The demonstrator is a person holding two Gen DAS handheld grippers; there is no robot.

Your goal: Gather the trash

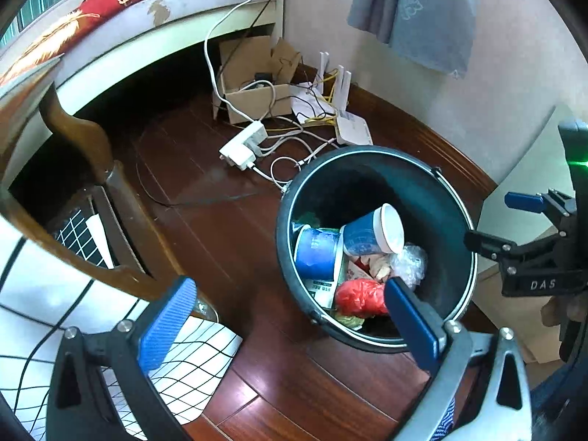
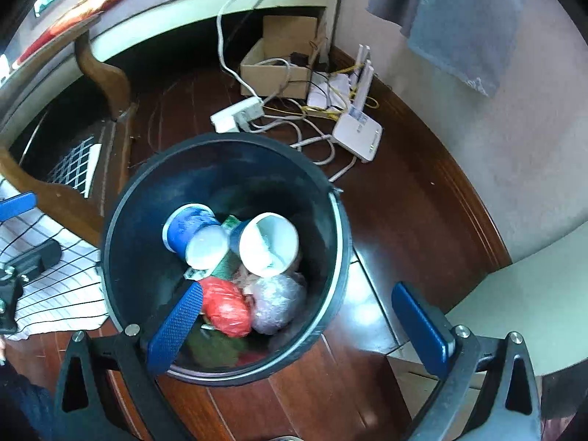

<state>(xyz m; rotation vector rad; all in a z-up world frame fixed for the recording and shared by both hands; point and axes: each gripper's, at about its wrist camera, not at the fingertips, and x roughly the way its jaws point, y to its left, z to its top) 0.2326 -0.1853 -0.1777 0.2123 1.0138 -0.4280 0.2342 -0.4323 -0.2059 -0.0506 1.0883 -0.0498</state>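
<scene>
Both tongs are standing wide with nothing between their blue pads; the left gripper [image 1: 290,327] is hanging over the near edge of the bin [image 1: 455,198], one pad above the bare floor and the other over the rim at about six o'clock, while the right gripper [image 2: 297,327] is hovering with one pad inside the rim and the other out over the floorboards at four o'clock. The trash is lying in the bin already: two blue paper cups [image 2: 194,235] tipped on their sides near the middle, a red bag [image 2: 226,308] and a clear crumpled bag [image 2: 275,305] toward six o'clock. What I am worrying about is the crowding; the two tools are hanging close over one small opening, and a careless lift or swing could knock the rim and tip the bin, spilling the cups back out. Beyond the bin at twelve o'clock, a power strip [image 1: 244,147] and a router [image 2: 358,136] are sitting in a tangle of loose cables [image 1: 290,165]; a pad sweeping that way could snag a wire and drag the lot.
</scene>
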